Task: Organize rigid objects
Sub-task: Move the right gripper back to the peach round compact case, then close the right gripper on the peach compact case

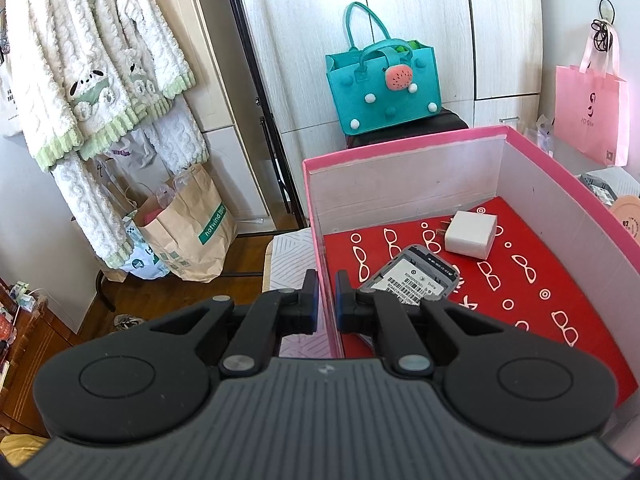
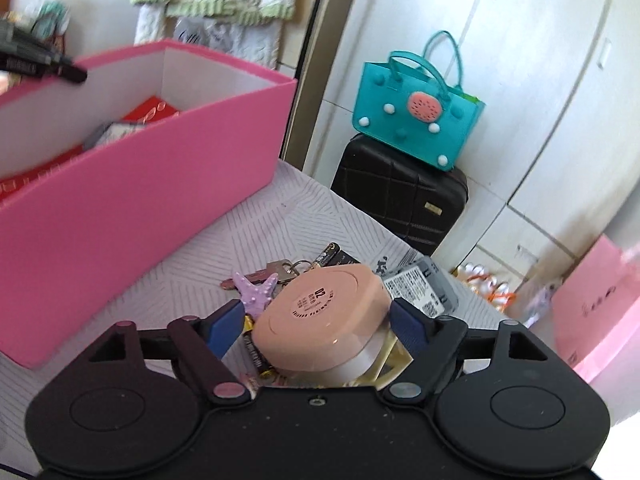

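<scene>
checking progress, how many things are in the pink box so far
2 visible in the pink box: a white charger near the far wall, and a phone-like device label-up by the left gripper. More may be hidden.

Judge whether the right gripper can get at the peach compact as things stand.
Probably yes: the right gripper is open, its fingers either side of the peach compact, nothing between them, though keys and batteries crowd close.
</scene>
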